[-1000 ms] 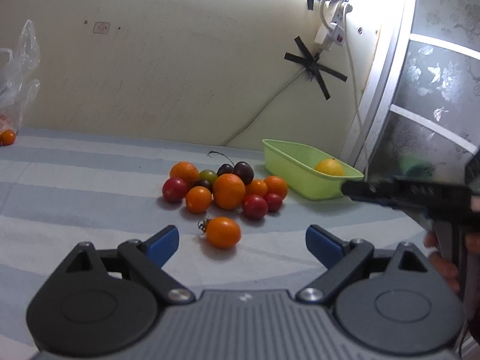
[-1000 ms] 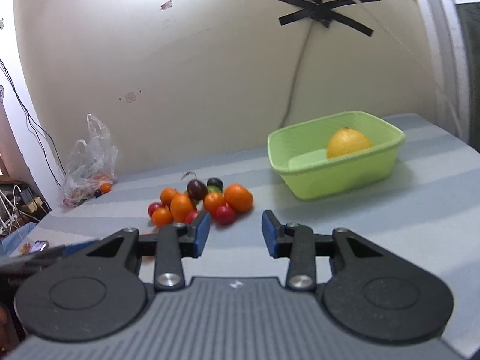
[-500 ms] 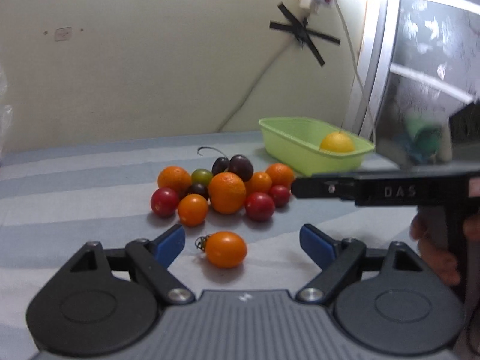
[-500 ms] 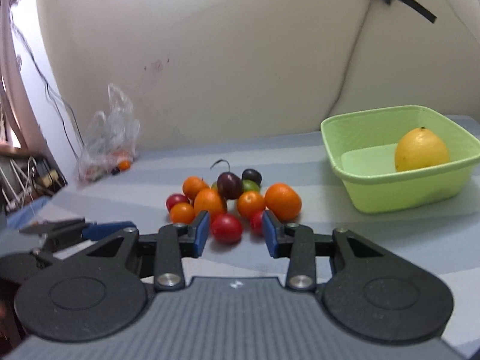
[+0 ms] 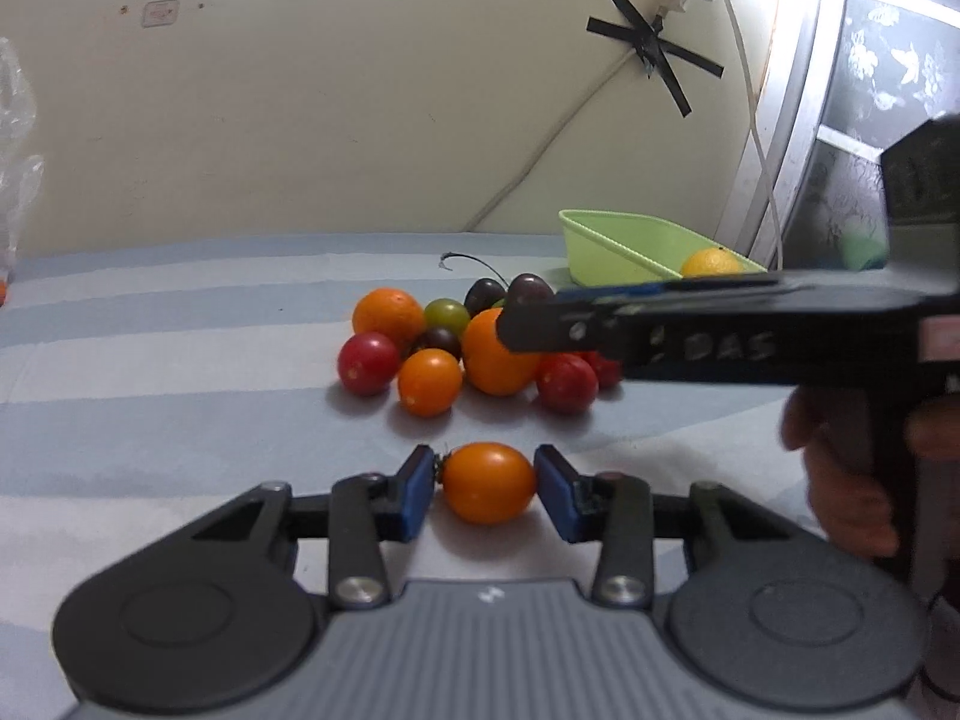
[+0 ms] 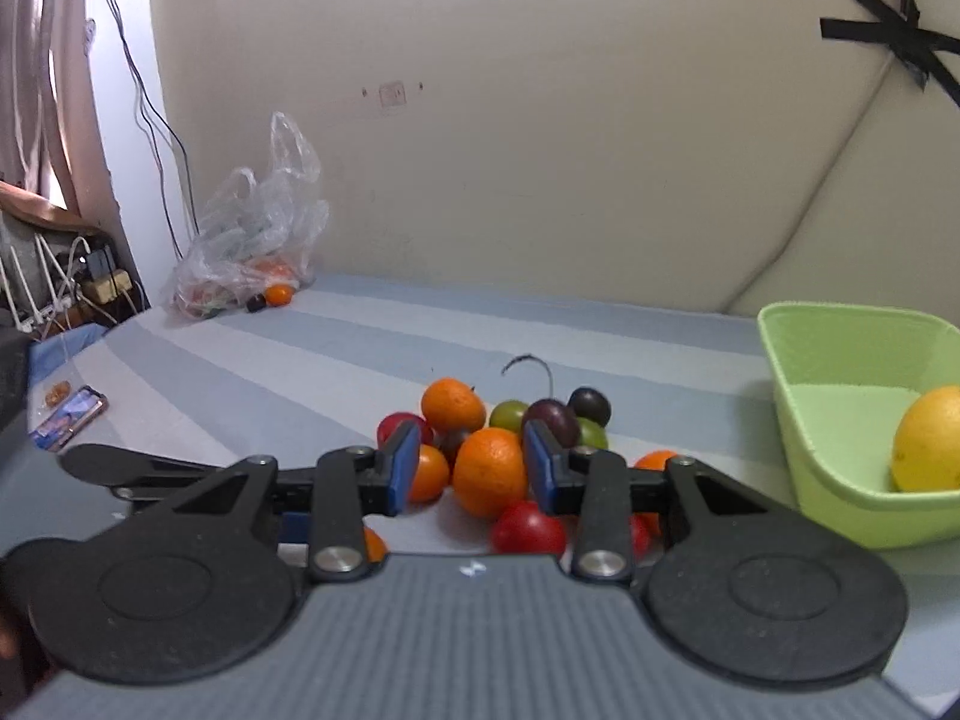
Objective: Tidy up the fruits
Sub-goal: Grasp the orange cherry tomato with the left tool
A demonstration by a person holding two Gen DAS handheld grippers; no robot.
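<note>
A pile of small fruits (image 5: 474, 348) lies on the striped cloth: oranges, red and orange tomatoes, dark plums, green ones. One orange tomato (image 5: 488, 483) lies apart, nearer to me. My left gripper (image 5: 486, 489) has its blue pads against both its sides, low on the cloth. My right gripper (image 6: 471, 465) is open and hovers over the pile, with a big orange (image 6: 489, 471) showing between its fingers; it also shows in the left wrist view (image 5: 690, 330). A green basket (image 6: 852, 420) at the right holds a yellow lemon (image 6: 930, 441).
A clear plastic bag (image 6: 252, 234) with more fruit sits at the far left against the wall. A phone (image 6: 69, 417) lies near the cloth's left edge. The wall runs close behind the pile and basket (image 5: 636, 249).
My left gripper moved forward and down and closed on the lone orange tomato. My right gripper swung left from the basket side to above the pile.
</note>
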